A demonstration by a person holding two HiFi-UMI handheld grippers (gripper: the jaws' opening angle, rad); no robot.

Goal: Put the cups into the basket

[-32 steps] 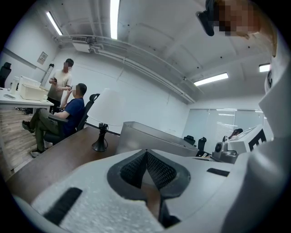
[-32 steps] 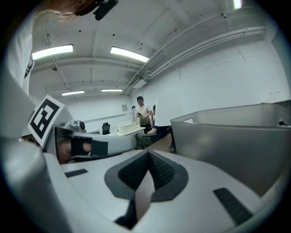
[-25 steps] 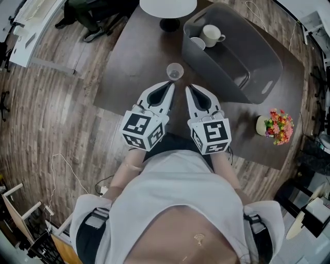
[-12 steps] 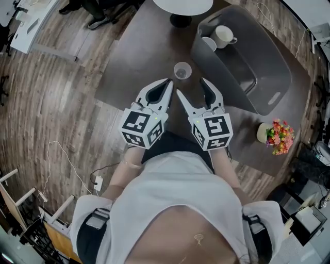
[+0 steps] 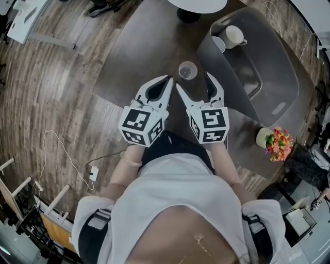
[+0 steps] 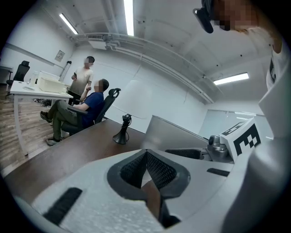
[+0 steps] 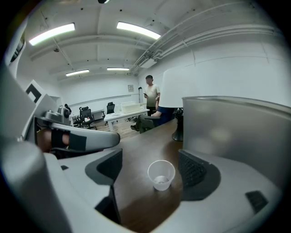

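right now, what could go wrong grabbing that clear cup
The right tool has just been opening, with nothing between its jaws yet. The cup ahead looks thin and light, so a jaw tip could tip it over, and a hard squeeze may crush it. The basket wall is close and could be bumped.

The right gripper (image 5: 193,82), shut a second ago, has just opened.

Right gripper view: basket (image 7: 236,132) wall hides its inside — far white disc (image 5: 198,4) cut by head view's top edge.
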